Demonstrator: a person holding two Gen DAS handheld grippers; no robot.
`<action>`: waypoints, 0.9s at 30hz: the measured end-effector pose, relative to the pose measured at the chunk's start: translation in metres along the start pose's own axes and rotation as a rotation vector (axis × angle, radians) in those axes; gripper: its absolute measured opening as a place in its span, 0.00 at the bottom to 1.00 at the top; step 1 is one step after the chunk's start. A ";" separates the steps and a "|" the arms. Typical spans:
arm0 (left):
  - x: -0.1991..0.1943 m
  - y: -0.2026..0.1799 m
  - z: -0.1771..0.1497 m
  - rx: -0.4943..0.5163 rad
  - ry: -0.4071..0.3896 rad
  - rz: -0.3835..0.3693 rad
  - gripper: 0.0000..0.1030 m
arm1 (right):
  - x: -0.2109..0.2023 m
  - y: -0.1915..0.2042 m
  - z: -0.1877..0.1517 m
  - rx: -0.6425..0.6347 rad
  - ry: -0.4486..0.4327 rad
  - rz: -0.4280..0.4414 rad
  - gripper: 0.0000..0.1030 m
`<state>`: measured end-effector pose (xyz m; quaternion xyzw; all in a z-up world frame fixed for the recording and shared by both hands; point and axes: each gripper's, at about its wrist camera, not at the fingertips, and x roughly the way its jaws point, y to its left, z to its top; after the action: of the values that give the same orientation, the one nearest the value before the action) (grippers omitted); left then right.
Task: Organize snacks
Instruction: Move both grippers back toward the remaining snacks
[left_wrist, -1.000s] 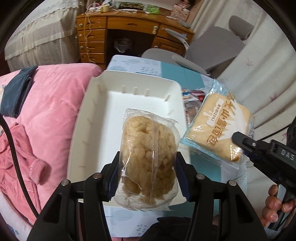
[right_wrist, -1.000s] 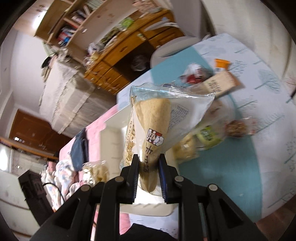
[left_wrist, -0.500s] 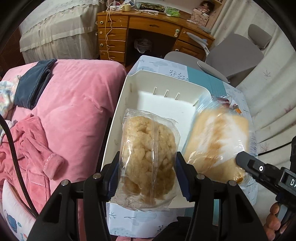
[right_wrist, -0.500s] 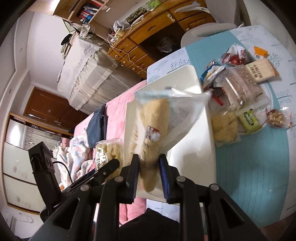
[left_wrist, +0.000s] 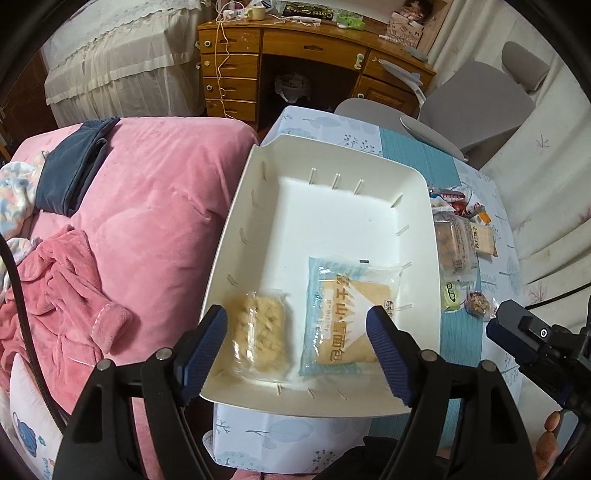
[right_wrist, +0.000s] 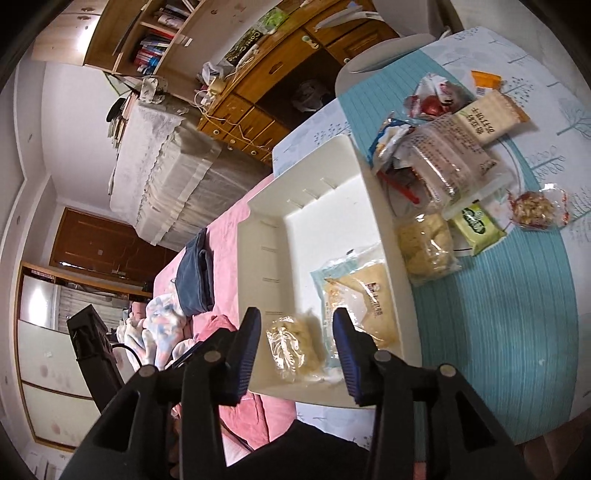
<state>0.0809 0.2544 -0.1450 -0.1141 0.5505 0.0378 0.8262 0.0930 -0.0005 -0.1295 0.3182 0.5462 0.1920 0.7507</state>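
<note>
Bedroom clutter frames the scene: a pink quilt on the bed (left_wrist: 147, 206) lies left of the white tray (left_wrist: 236, 229), which sits on a surface (left_wrist: 417, 158) covered by a blue-and-white printed cloth. Half a second ago both claws gripped packets above the tray; now both packets lie on its floor at the near end, so two snacks are sorted and both claws are free. The left claw (left_wrist: 295, 350) is spread wide and holds nothing, hovering above the tray's near rim, and the right claw (right_wrist: 297, 349) is likewise wide and unladen. The crumbly snack packet (left_wrist: 258, 332), clear crinkled film over pale lumpy pieces, rests in the tray's near left corner. Just to its right lies the bread packet (left_wrist: 351, 317), flat and squarish, with a pale blue border and printed characters over a smooth tan loaf. The tray is smooth rigid plastic with rounded corners and small ribs along its walls. Right of the tray, the unsorted snacks (right_wrist: 454, 166) are heaped on the surface, glossy wrappers that likely slip and crumple, so the next pick probably comes from there.
</note>
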 end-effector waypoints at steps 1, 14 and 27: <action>0.001 -0.003 0.000 0.005 0.003 -0.003 0.74 | -0.001 -0.002 0.000 0.003 0.001 -0.005 0.40; 0.013 -0.062 -0.007 0.097 0.050 -0.051 0.75 | -0.023 -0.047 0.000 0.009 0.004 -0.133 0.40; 0.021 -0.137 -0.013 0.116 0.063 -0.110 0.75 | -0.055 -0.099 0.021 -0.074 0.001 -0.283 0.40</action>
<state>0.1035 0.1174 -0.1492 -0.0971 0.5704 -0.0433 0.8144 0.0890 -0.1125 -0.1548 0.2100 0.5784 0.1043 0.7813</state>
